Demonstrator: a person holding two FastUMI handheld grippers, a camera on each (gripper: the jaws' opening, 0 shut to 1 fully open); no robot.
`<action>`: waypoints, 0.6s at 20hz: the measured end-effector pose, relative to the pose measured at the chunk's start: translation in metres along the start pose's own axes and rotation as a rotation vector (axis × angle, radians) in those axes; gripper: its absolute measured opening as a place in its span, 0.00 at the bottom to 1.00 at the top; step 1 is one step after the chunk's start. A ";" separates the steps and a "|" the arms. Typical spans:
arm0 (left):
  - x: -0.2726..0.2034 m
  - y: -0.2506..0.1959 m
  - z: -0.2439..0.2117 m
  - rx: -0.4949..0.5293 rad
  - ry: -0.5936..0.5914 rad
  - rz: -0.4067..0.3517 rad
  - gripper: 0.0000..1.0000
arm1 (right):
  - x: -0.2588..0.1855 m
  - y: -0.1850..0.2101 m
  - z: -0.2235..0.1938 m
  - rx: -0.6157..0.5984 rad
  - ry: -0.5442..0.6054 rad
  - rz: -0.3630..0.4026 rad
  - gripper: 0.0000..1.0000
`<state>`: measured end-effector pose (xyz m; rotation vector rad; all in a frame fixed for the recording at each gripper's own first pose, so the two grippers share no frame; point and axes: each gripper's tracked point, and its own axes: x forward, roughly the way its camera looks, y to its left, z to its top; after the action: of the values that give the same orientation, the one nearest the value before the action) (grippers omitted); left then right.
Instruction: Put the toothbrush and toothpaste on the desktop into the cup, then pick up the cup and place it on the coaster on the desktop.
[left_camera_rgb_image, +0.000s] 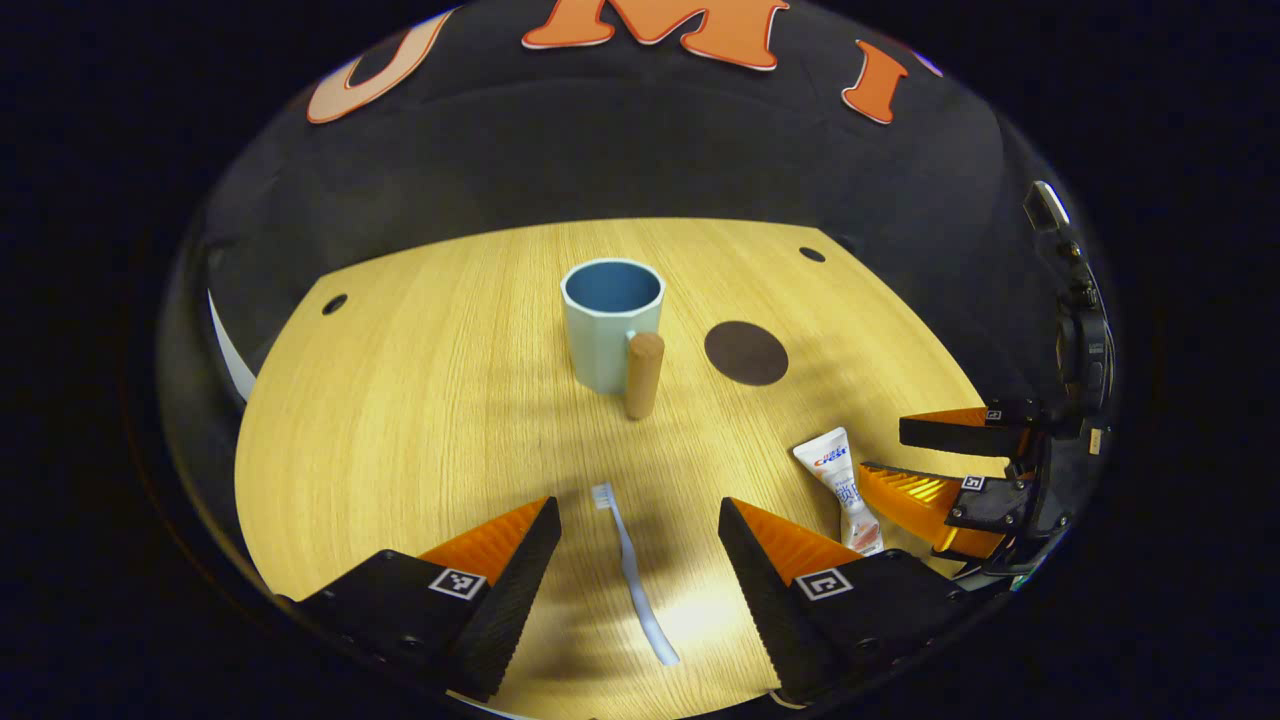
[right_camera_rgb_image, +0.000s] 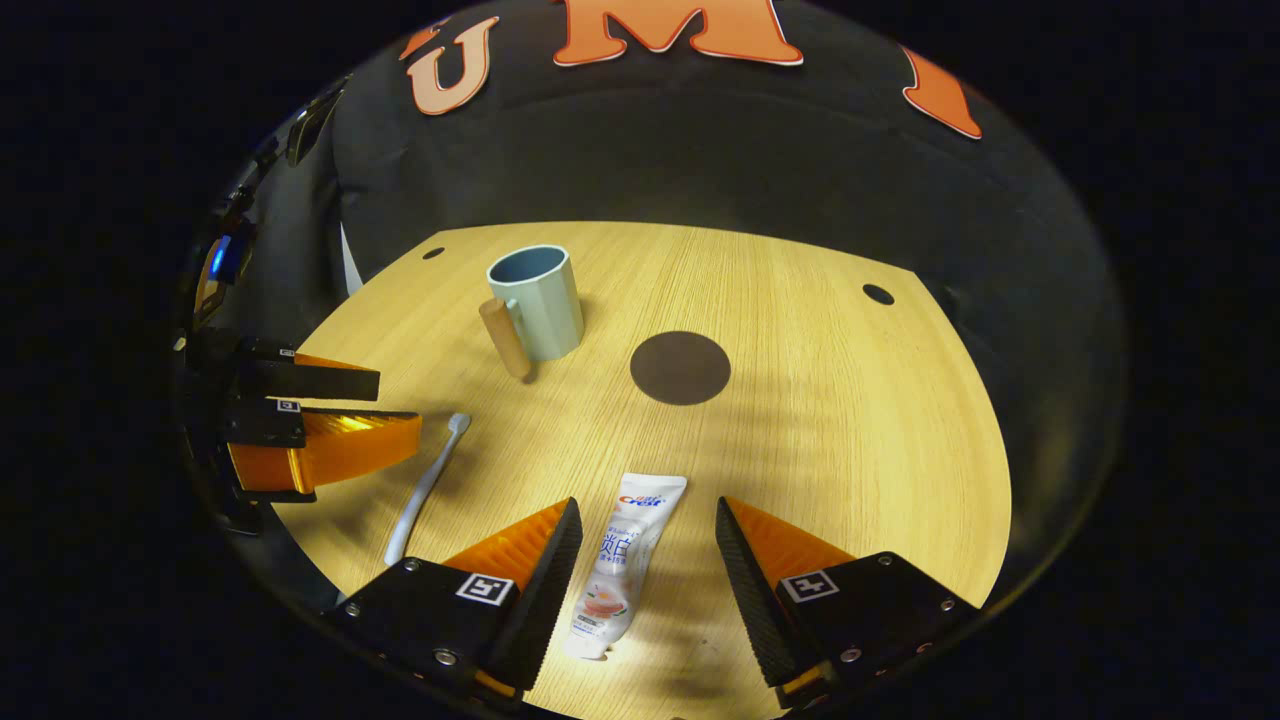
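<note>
Left gripper (left_camera_rgb_image: 640, 520) jaws apart, straddling the toothbrush (left_camera_rgb_image: 632, 570) flat on the desktop (left_camera_rgb_image: 400, 420). Right gripper (right_camera_rgb_image: 640, 520) jaws apart, straddling the toothpaste (right_camera_rgb_image: 625, 560), also flat. Cup (left_camera_rgb_image: 610, 325) upright mid-desktop, coaster (left_camera_rgb_image: 746, 353) just beside it, apart. Bare wood around both; edges well off.
</note>
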<state>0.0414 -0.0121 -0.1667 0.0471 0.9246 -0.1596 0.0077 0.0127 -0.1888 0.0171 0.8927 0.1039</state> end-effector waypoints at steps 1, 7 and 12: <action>0.000 0.002 -0.006 -0.018 0.045 -0.006 0.96 | 0.003 -0.001 -0.003 -0.002 0.020 -0.005 0.77; 0.024 0.006 -0.035 -0.079 0.244 0.004 0.94 | 0.017 0.003 -0.015 -0.014 0.160 -0.036 0.70; 0.038 0.007 -0.050 -0.111 0.372 0.022 0.94 | 0.033 0.011 -0.026 -0.018 0.241 -0.053 0.69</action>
<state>0.0259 -0.0043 -0.2274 -0.0162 1.3024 -0.0792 0.0069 0.0265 -0.2301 -0.0365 1.1320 0.0652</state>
